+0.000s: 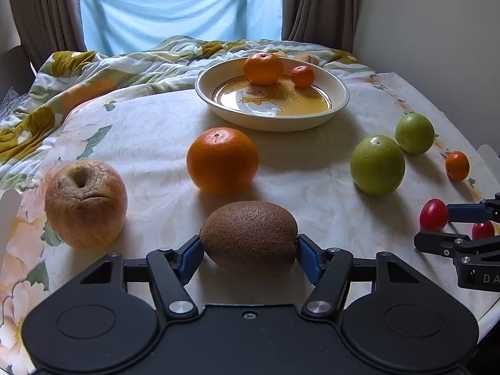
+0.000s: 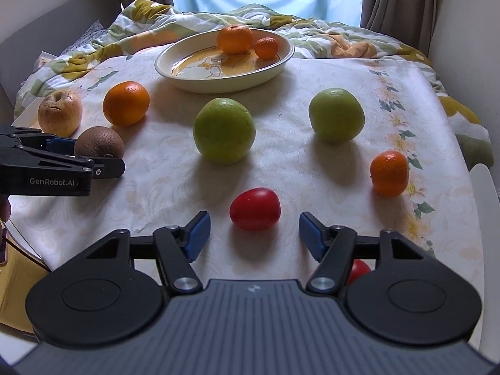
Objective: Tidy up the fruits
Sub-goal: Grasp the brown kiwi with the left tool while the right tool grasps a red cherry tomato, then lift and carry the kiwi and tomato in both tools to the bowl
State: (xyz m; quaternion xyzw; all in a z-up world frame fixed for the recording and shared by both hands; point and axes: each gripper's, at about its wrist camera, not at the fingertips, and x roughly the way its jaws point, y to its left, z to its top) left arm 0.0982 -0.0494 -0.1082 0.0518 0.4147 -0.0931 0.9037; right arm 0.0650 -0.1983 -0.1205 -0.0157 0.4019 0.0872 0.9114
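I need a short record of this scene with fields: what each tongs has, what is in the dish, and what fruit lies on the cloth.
left tongs: pads pressed on both ends of the kiwi
right tongs: open around the red tomato, pads not touching it
dish: one orange, one small mandarin
on cloth: apple, big orange, two green fruits, small orange fruit, second tomato half hidden

Daylit blue-covered window [image 1: 181,9] between brown curtains [image 1: 318,3], pale wall [image 1: 431,25].
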